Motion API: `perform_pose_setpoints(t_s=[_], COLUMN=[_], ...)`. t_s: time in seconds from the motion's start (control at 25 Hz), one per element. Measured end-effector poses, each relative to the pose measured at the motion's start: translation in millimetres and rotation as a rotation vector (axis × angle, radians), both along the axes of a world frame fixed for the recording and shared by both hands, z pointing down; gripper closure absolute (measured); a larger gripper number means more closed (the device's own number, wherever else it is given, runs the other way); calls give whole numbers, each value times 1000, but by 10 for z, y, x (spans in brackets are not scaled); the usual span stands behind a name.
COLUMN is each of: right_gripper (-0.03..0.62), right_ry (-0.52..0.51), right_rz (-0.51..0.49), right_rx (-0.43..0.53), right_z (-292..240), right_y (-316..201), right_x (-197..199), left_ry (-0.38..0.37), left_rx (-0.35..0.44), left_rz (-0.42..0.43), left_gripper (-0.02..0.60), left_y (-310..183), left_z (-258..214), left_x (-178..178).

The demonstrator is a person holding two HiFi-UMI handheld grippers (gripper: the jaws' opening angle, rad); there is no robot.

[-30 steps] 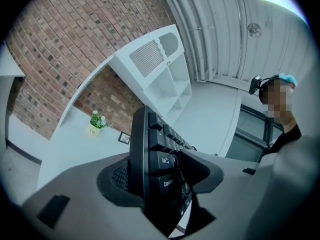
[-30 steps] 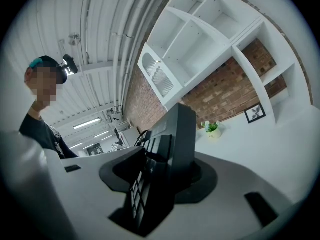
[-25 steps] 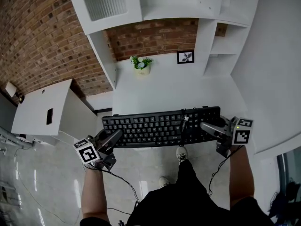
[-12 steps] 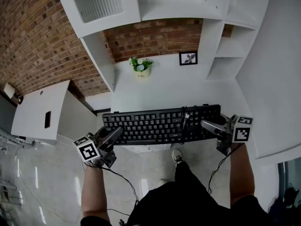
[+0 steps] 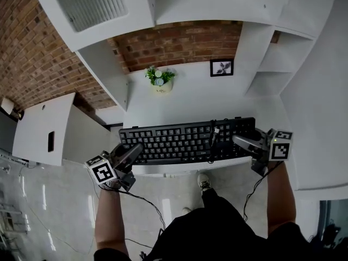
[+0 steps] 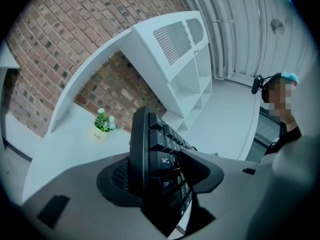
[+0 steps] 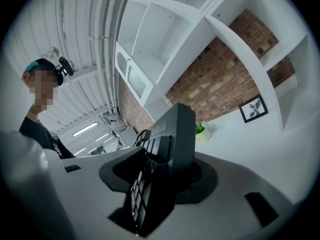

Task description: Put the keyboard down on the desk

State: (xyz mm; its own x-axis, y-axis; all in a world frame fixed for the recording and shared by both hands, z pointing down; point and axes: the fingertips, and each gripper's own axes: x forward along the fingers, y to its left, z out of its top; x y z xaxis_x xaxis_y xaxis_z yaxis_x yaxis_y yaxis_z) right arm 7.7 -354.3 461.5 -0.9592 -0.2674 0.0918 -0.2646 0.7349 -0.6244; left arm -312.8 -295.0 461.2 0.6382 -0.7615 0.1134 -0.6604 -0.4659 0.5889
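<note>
Gripper views: both jaws part-open, tight on keyboard (image 6: 152, 149)

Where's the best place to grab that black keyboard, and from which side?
By its two short ends, one gripper from each side, jaws across the thin edge. The keyboard is long and flat, so end grips likely keep it level; the left gripper and right gripper hold it that way now.
</note>
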Motion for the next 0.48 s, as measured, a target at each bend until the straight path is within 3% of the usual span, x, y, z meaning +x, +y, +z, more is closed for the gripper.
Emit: perform_pose_setpoints(t_s=[0.12, 0.48], right_gripper=[393, 390], right_ry=[-1, 48], right_rz=[-12, -10], right_rx=[-28, -125], right_z=[180, 387], right_y=[-309, -506], right_x=[-23, -60], left_ry=[-1, 31], left_rx=[-27, -116], left_rz=[-16, -29], left_gripper=[324, 314], left_y=[-261, -454], left_z=[160, 425], left_x=[-14, -36])
